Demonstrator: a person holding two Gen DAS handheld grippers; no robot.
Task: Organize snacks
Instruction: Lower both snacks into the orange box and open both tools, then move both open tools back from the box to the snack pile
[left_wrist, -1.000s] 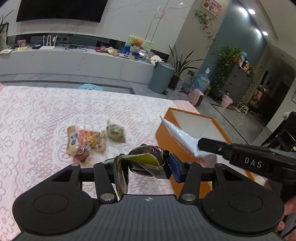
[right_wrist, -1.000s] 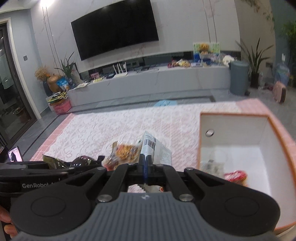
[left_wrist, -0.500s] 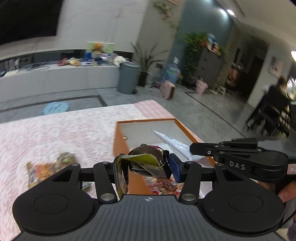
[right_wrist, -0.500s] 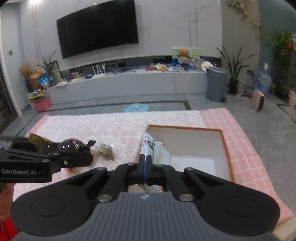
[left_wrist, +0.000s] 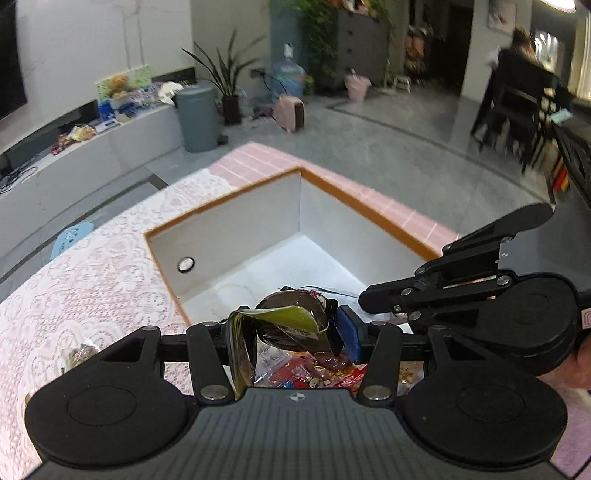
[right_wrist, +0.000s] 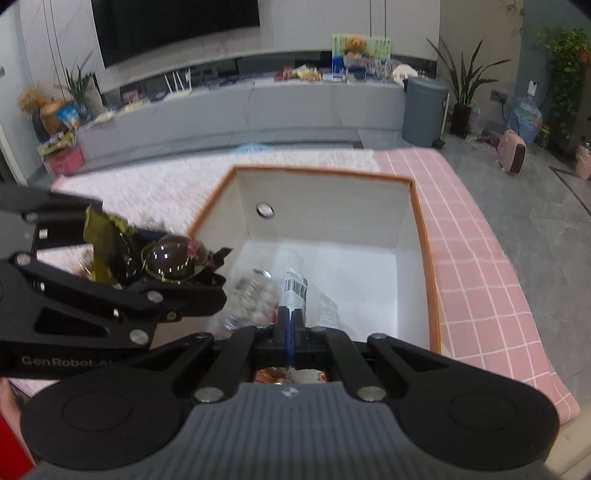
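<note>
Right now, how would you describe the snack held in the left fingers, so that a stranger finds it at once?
Find the orange-rimmed white box on the pink table. At its left edge, the left gripper holds a snack above it. This one is a glossy dark, rounded pack with a yellow-green flap; the right gripper's packet is flat, clear and barcoded.

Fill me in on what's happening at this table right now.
A person is sorting snacks with two handheld grippers. The left gripper is clamped on a dark round snack in a green-yellow wrapper, the right gripper on a flat clear packet with a barcode label. Both hang over the open orange-rimmed white box, where a few snack packets already lie; nothing is released yet.
</note>
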